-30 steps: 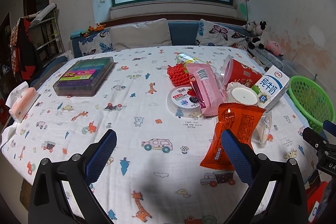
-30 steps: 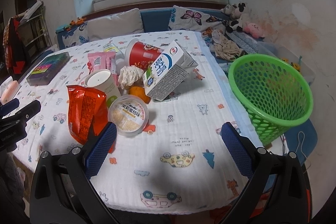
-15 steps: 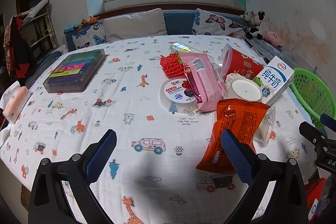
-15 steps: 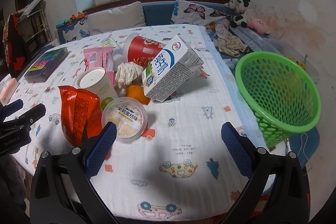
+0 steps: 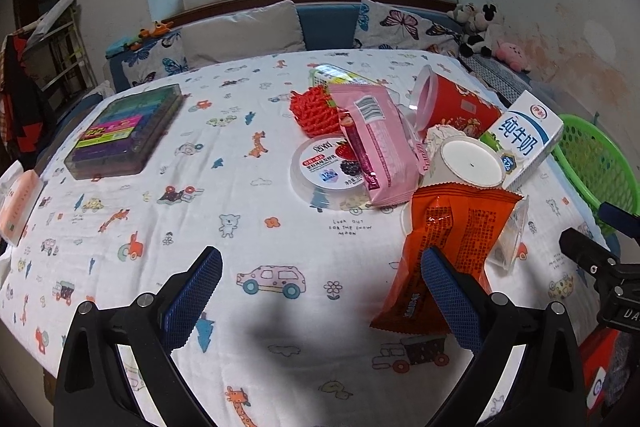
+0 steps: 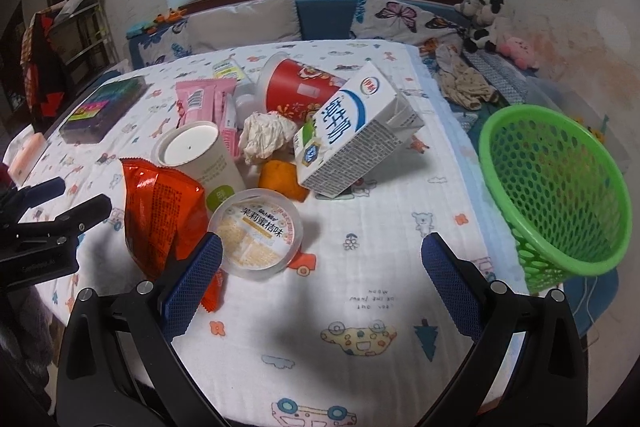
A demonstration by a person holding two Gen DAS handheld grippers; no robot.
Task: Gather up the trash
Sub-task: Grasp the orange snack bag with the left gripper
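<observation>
**Trash heap on the bench, both hand-held grippers spread and empty**

The left hand-held gripper [image 5: 320,291] hangs above a bench [image 5: 280,307] covered with a cartoon-print cloth, its blue-padded fingers wide apart with nothing between them. Just ahead of its right finger lies an orange snack bag [image 5: 448,243], whose lower end that finger overlaps in the left wrist view; whether they touch cannot be told. Further ahead sit a round berry-label yogurt tub [image 5: 324,167], a pink wrapper [image 5: 380,143] lying partly across it, a red knitted piece [image 5: 314,111] and a red paper cup [image 5: 456,103] tipped on its side. A white paper cup [image 5: 468,163] lies beside a blue-and-white milk carton [image 5: 528,143]. Far ahead to the left rests a clear box of coloured items [image 5: 124,131].

The right hand-held gripper [image 6: 320,291] also has its fingers spread wide and holds nothing. Just ahead of its left finger sits a clear lidded tub with a yellow label [image 6: 258,231], touching the orange snack bag [image 6: 156,211]. Beyond are the white paper cup [image 6: 196,155], a crumpled tissue [image 6: 264,135], an orange peel [image 6: 280,179] and the milk carton [image 6: 352,143], tilted with one end propped on the pile. Ahead to the right, off the bench edge, stands a green mesh basket [image 6: 556,183], well apart from the trash. The left hand-held gripper [image 6: 60,211] shows at the far left of the right wrist view.
</observation>
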